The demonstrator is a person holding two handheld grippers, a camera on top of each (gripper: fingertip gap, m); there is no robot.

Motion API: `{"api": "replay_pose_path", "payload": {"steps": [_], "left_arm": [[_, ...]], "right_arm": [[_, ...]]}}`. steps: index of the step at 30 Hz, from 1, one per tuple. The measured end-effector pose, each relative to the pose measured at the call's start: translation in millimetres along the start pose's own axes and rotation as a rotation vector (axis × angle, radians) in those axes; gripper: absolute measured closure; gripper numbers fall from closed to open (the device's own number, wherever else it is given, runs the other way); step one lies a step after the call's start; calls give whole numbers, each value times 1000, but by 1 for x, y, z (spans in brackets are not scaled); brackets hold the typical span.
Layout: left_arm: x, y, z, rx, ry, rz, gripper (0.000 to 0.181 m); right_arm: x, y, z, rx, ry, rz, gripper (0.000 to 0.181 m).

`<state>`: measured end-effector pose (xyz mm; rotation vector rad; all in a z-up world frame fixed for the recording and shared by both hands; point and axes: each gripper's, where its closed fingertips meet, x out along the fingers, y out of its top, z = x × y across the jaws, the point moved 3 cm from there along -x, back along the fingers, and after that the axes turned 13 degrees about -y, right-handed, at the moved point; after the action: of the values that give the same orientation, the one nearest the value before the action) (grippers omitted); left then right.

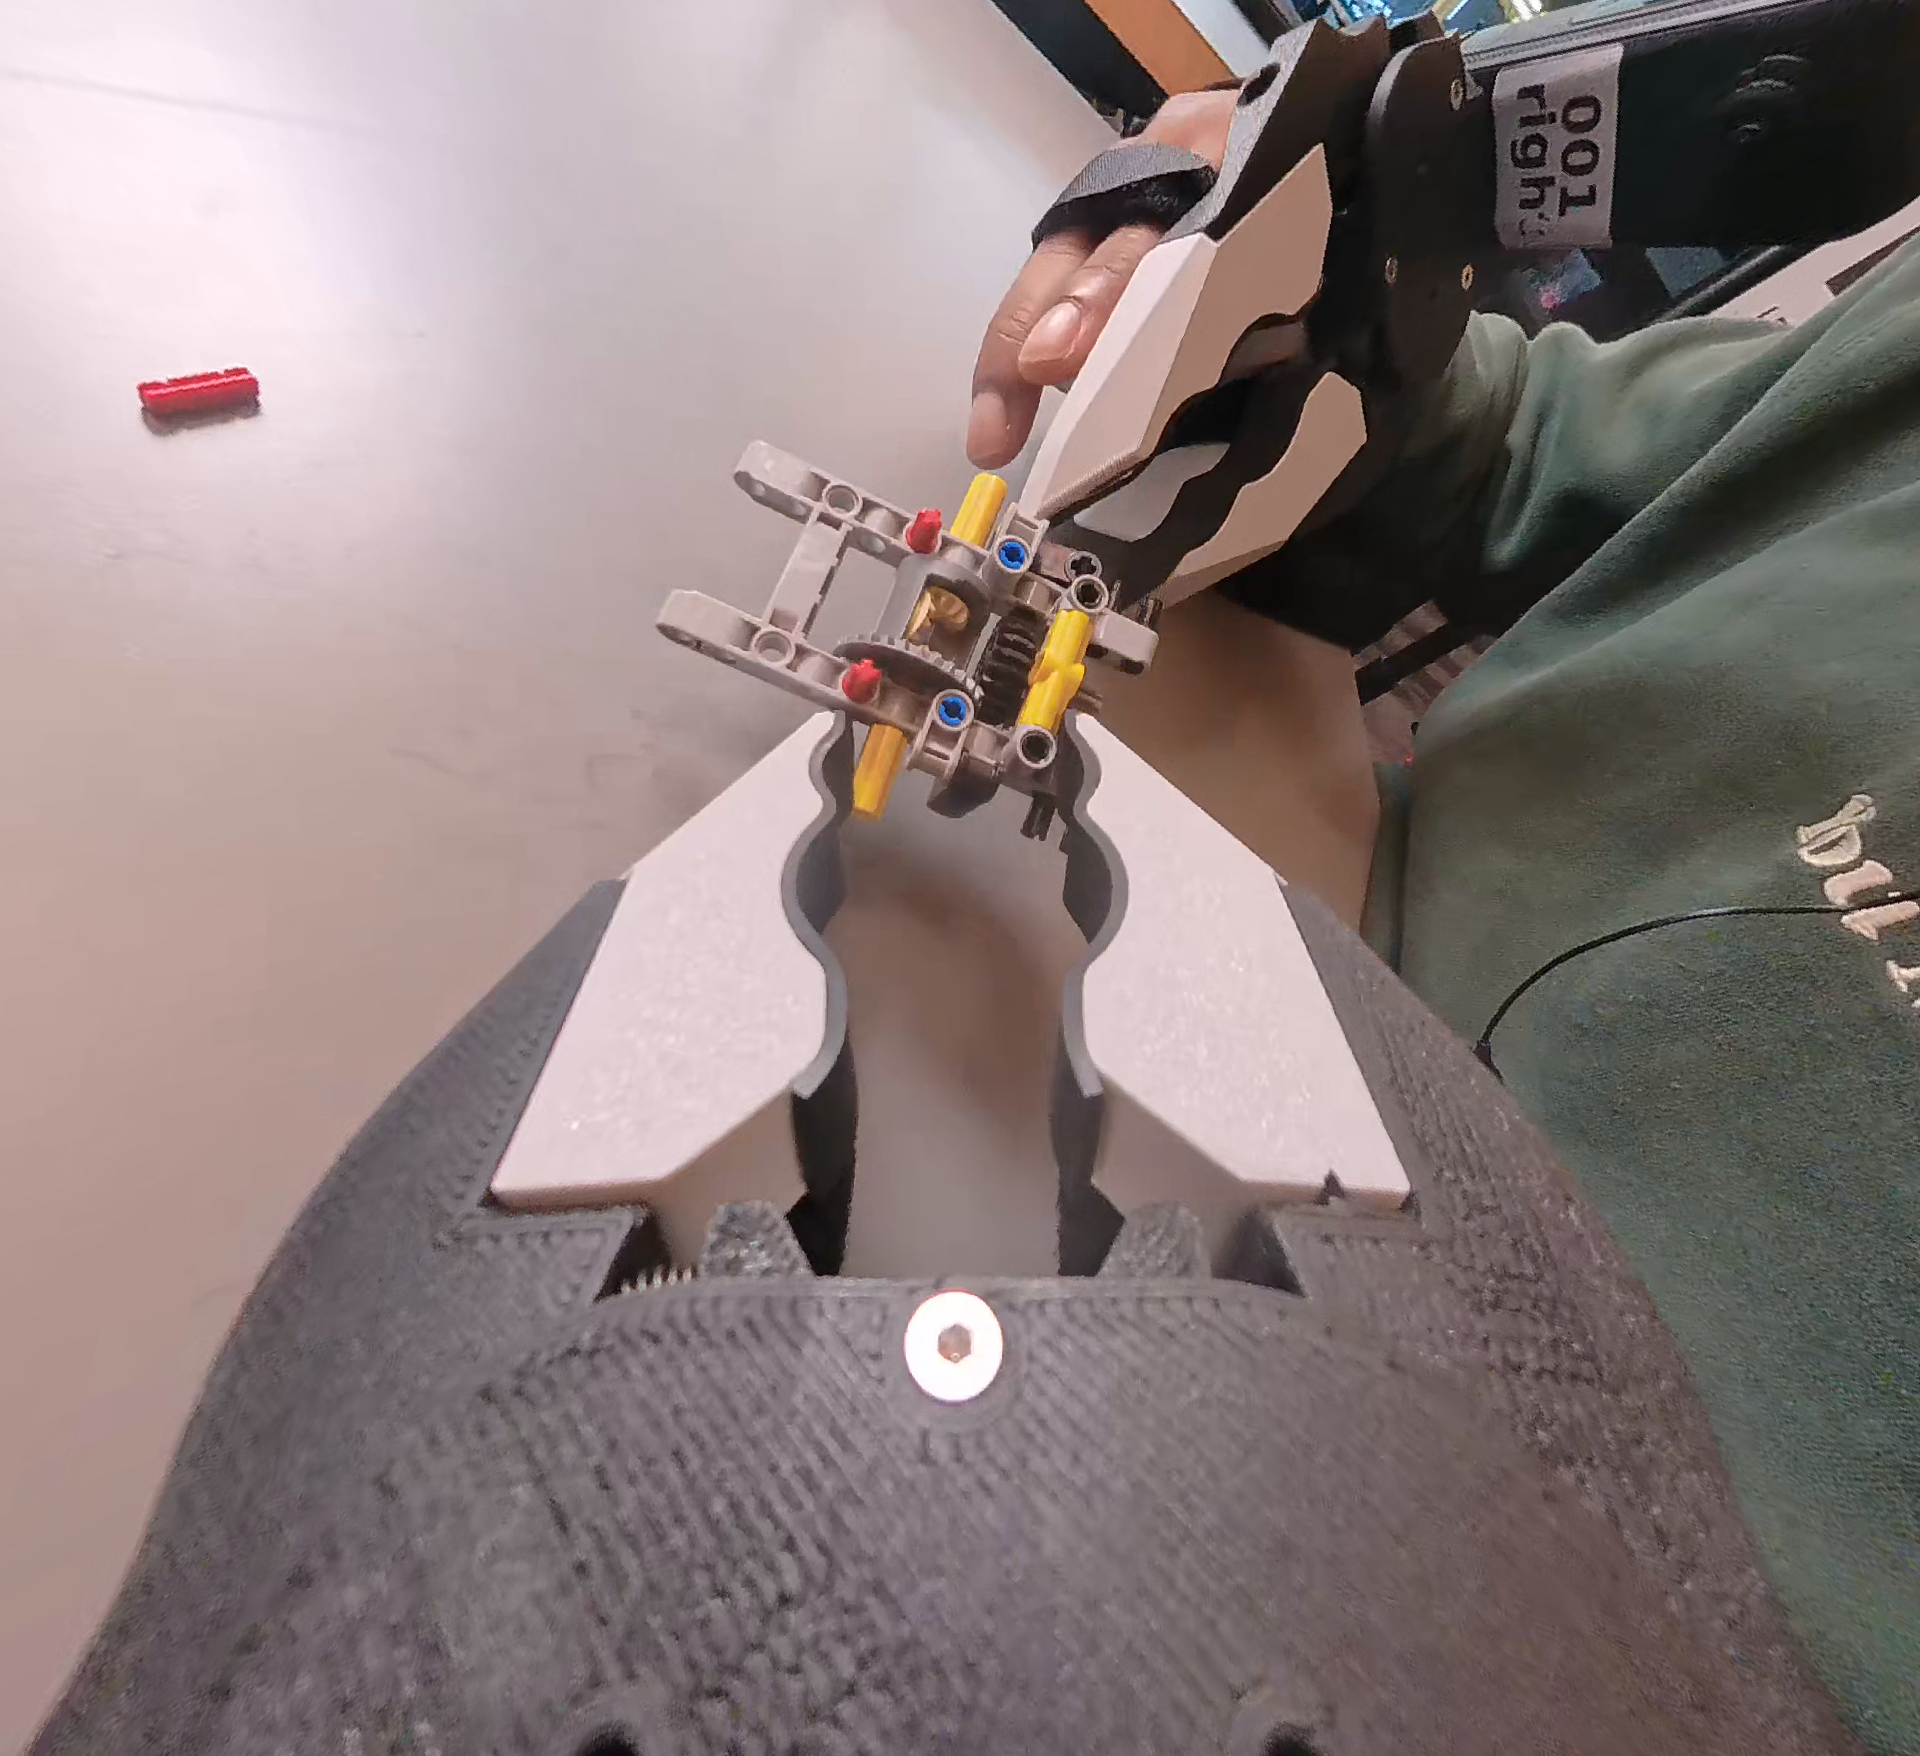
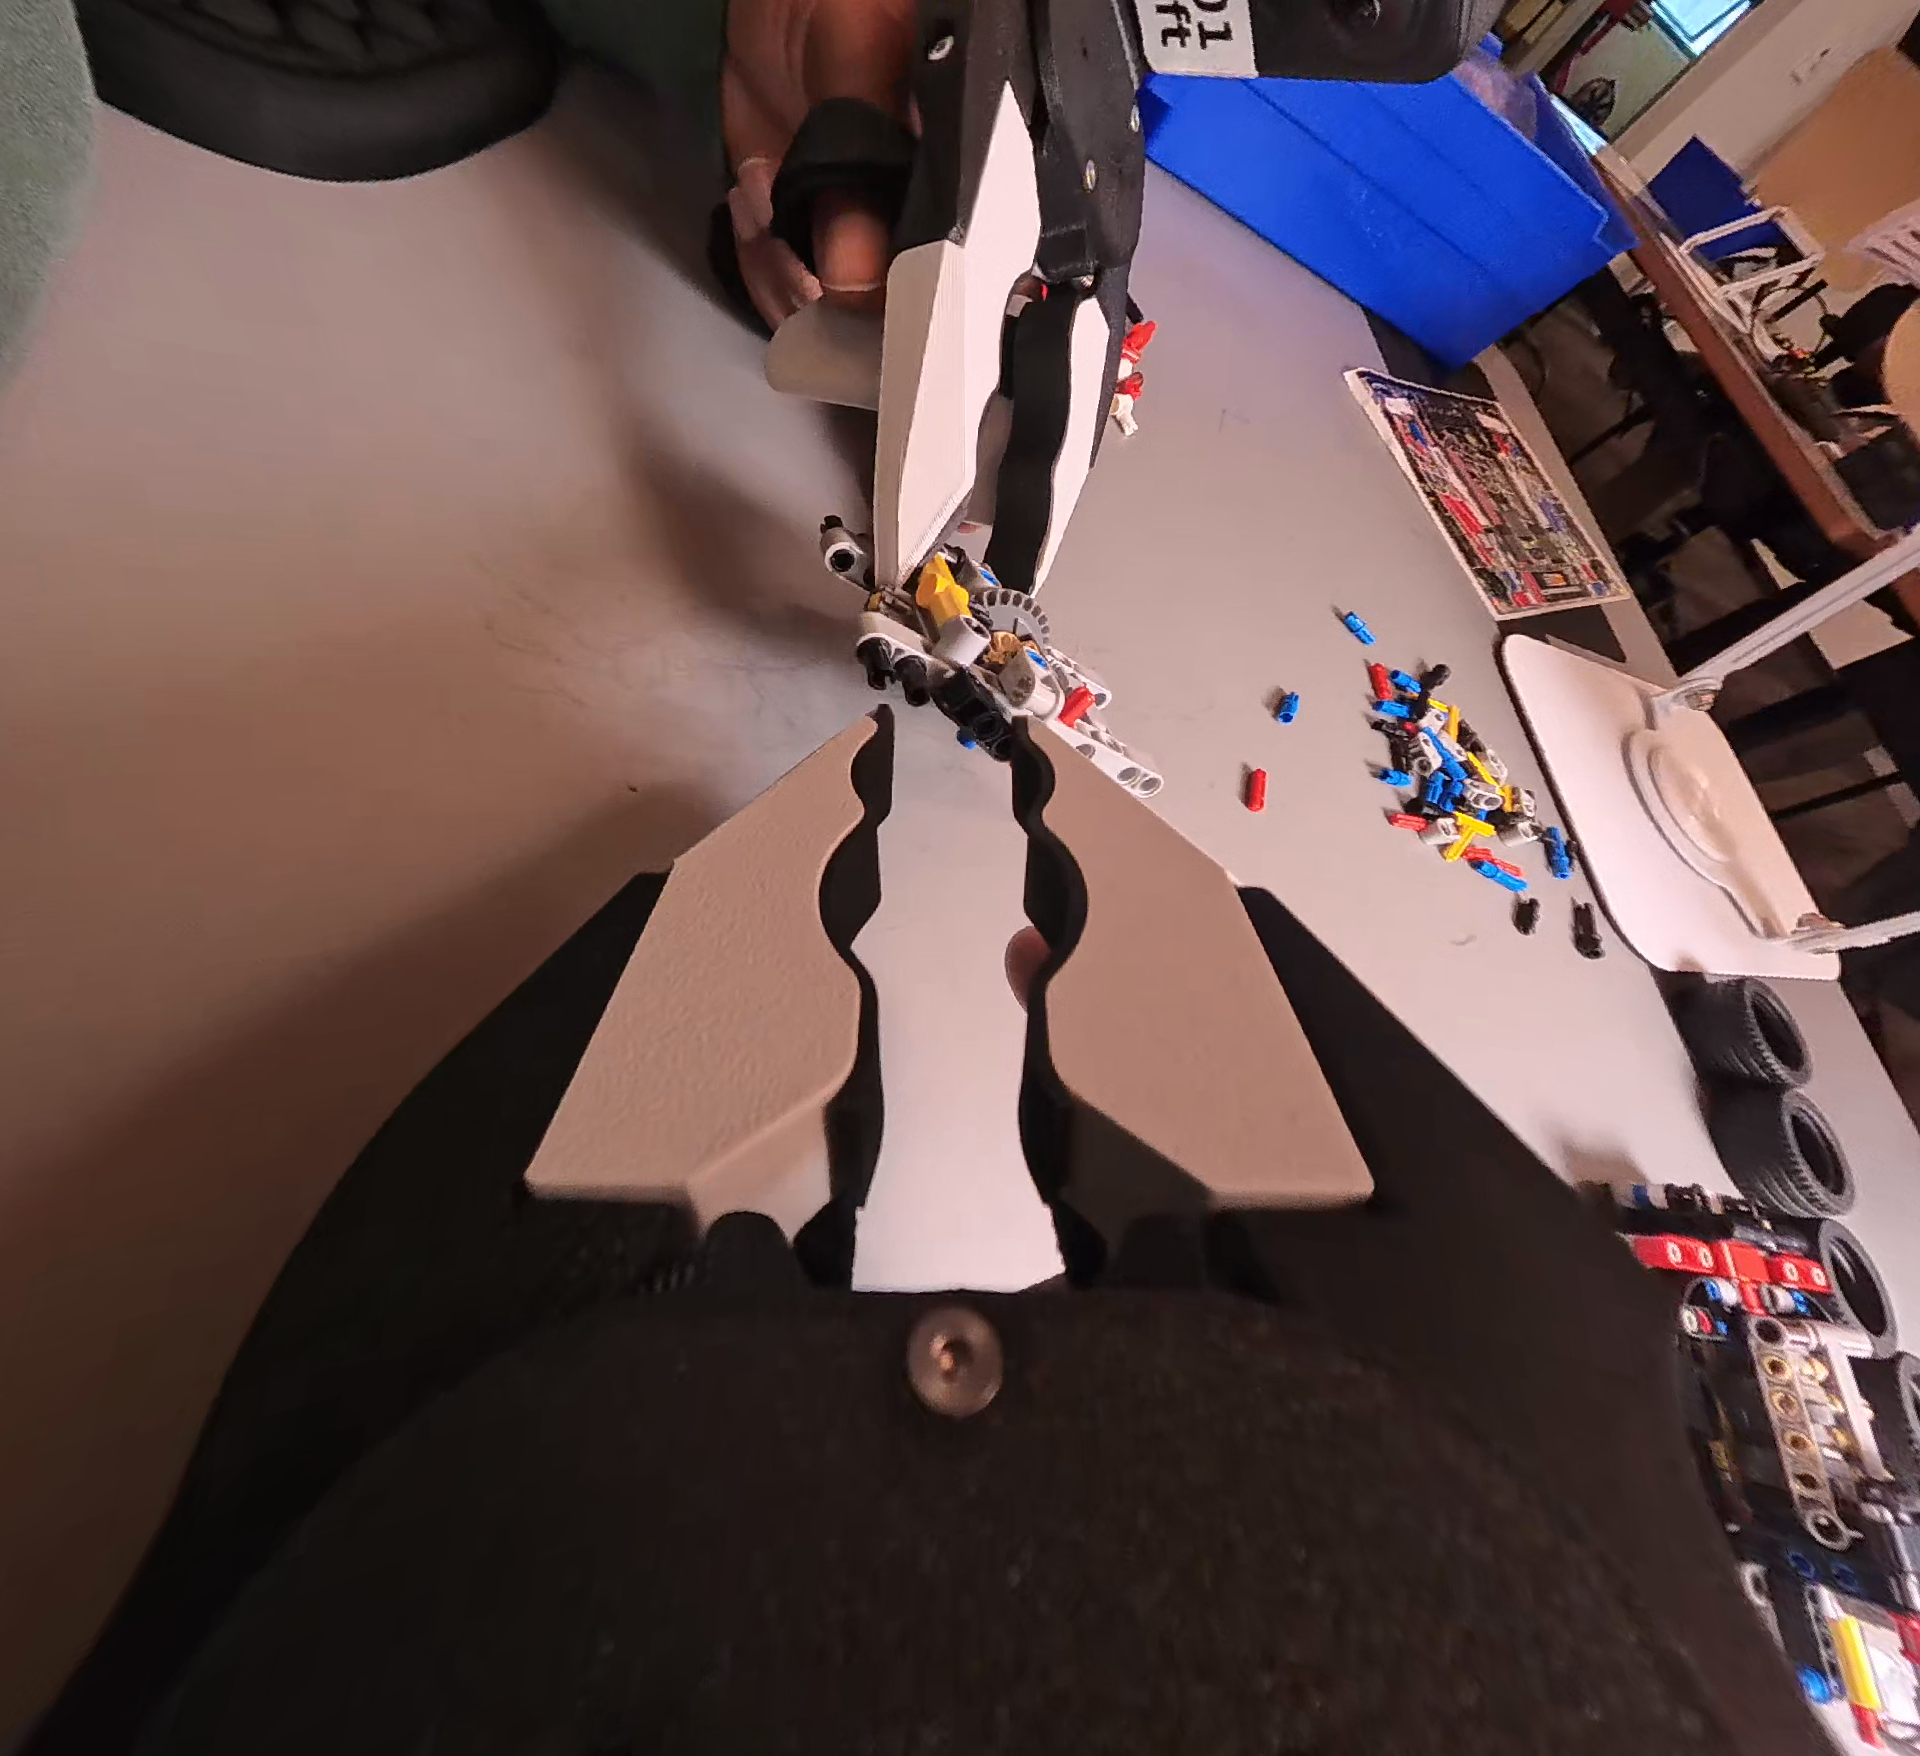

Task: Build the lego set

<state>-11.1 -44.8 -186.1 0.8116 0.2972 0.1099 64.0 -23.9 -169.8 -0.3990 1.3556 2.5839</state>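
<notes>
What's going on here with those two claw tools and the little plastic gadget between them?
A person is building a Lego set using a handheld gripper in each hand. The left gripper and the right gripper both close on a small grey gear assembly with yellow axles, held above the table between them. A pile of loose pieces, an instruction booklet, black tyres and a larger built section wait off to the side.

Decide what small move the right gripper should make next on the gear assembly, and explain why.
Probably ease the right gripper slightly forward and close it on the gear assembly. The left gripper pinches the assembly's opposite end. The right fingertips flank its black-pin edge without clearly gripping it, so a second hold would likely steady it for the next piece.
</notes>
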Motion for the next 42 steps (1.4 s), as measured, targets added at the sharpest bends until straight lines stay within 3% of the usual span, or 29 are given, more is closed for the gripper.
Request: {"api": "replay_pose_path", "payload": {"steps": [9, 18, 26, 29, 42], "left_arm": [[-2, 1, 0, -41, -20, 31, 144], [-4, 3, -2, -29, 13, 48, 144], [-7, 8, -3, 111, 94, 31, 144], [-10, 10, -4, 173, 132, 27, 144], [-3, 5, 3, 185, 83, -17, 145]], "right_arm": [[3, 2, 6, 76, -44, 15, 170], [6, 0, 11, 288, -13, -48, 173], [5, -1, 14, 357, 15, -29, 174], [3, -1, 16, 446, 50, -26, 166], [6, 0, 17, 259, -51, 9, 169]]}}
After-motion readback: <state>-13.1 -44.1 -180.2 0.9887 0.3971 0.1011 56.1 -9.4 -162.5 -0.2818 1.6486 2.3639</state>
